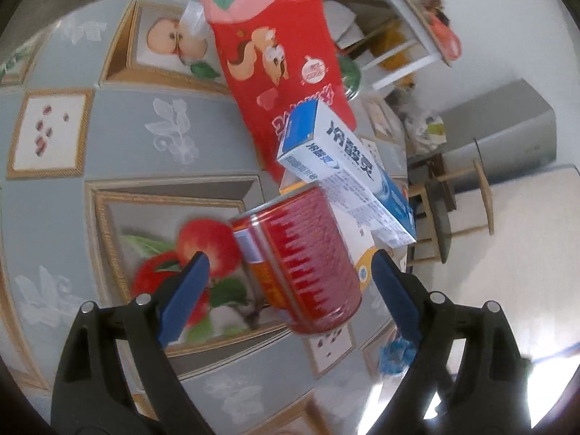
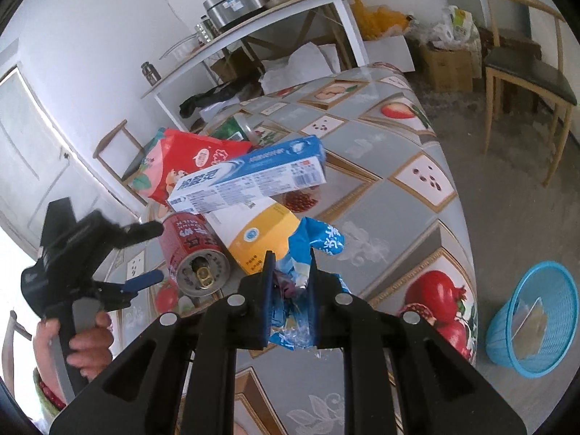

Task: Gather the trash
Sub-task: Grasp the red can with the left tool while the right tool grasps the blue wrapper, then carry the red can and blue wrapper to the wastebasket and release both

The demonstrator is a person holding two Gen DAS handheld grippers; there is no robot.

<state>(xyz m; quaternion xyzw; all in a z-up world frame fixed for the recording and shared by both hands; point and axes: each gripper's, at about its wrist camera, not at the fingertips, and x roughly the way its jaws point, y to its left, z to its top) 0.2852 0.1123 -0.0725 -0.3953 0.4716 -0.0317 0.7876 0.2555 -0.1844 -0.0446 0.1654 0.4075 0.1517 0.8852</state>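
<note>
On the table (image 2: 406,195), covered with a grey cloth printed with fruit pictures, a small heap of trash sits near one edge. A red can (image 1: 308,264) lies on its side there, its pull-tab end (image 2: 203,272) facing the right wrist camera. The left gripper (image 1: 290,272) is spread wide with one blue finger on each side of the can — neither pad touches it, so the claw is released. Just behind the can, a white-and-blue toothpaste box (image 2: 250,177) rests tilted on top of a white-and-yellow box (image 2: 261,232), and a red snack bag (image 1: 279,58) with a cartoon squirrel lies behind them, next to a green-labelled jar (image 2: 235,128).

The right gripper (image 2: 290,272) is clenched on a crumpled blue wrapper (image 2: 315,239), which sticks up between its fingers and hangs out below them, held above the table near the yellow box. In the right wrist view the person's left hand (image 2: 87,340) shows, gripping the handle of the left gripper.

On the floor beside the table stands a blue basket (image 2: 533,322) with a flat piece of something already inside. A wooden chair (image 2: 525,72) stands farther back.
</note>
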